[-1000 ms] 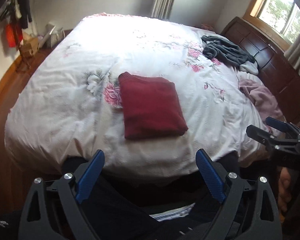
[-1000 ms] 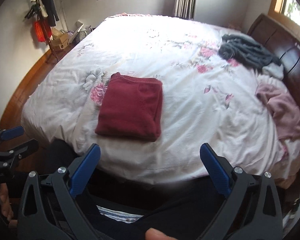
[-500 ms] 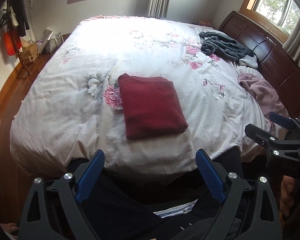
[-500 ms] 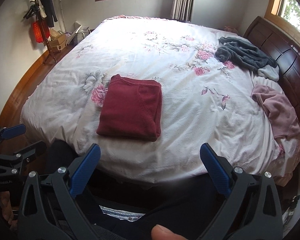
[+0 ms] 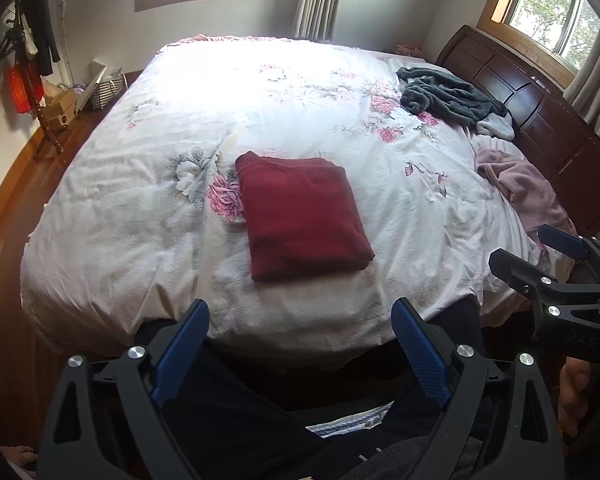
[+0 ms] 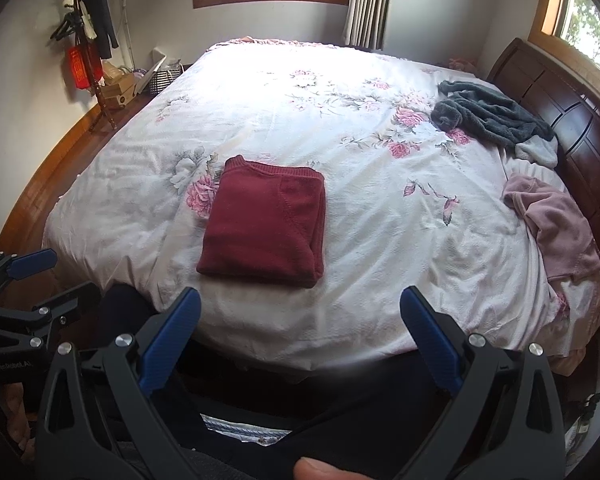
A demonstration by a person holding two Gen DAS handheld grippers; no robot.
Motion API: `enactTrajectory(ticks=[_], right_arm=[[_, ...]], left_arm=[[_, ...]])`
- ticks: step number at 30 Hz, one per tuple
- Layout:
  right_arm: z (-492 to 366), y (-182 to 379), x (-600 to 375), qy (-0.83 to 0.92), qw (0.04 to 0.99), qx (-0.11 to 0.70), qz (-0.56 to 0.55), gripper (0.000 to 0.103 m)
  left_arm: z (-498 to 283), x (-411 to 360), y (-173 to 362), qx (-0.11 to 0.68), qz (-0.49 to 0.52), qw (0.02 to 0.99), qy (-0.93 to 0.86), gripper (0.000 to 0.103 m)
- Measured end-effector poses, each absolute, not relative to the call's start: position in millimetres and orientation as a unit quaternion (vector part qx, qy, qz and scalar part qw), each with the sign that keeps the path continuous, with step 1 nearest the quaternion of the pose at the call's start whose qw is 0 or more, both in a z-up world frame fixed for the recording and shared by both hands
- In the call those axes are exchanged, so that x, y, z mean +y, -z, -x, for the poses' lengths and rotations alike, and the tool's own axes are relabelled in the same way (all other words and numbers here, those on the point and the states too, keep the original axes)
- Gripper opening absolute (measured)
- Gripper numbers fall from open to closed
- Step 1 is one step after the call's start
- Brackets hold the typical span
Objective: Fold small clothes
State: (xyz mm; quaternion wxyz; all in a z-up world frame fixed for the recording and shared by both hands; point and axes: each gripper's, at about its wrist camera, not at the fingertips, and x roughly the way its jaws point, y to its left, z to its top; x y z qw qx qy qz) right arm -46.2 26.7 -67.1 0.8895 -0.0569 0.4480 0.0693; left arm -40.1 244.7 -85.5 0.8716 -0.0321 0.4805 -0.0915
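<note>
A red garment (image 5: 302,216) is laid flat near the front edge of the bed (image 5: 140,208), already folded into a tidy rectangle, its ribbed hem turned toward the far side. Both grippers are held back from the bed, over the person's dark trousers, and nothing is gripped: the left gripper (image 5: 300,354) is spread wide, and so is the right gripper (image 6: 300,344).

The red piece is judged finished, so the step in hand is taken to be the fetching of the next item. Two unfolded pieces are seen near the headboard (image 6: 572,120): a grey garment (image 6: 488,114), bunched up, and a pink garment (image 6: 556,220), crumpled at the bed's right edge, well apart from the red one.

The pink one is nearer the right gripper and is best taken first. It should be pinched at a seam or shoulder, not a loose fold, then drawn to bare quilt beside the red piece, so the finished fold is not disturbed. Both jaws should be kept wide until cloth lies between them.
</note>
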Motion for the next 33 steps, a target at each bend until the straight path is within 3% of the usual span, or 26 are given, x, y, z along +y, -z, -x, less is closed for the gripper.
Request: enactTrajectory(ticks=[33], right_arm=[[46.7, 67.0, 28.7, -0.071, 0.896, 0.434, 0.055, 0.1]], left_arm=[[38.3, 247.8, 82.6, 0.477, 0.033, 0.874, 0.091, 0.093]])
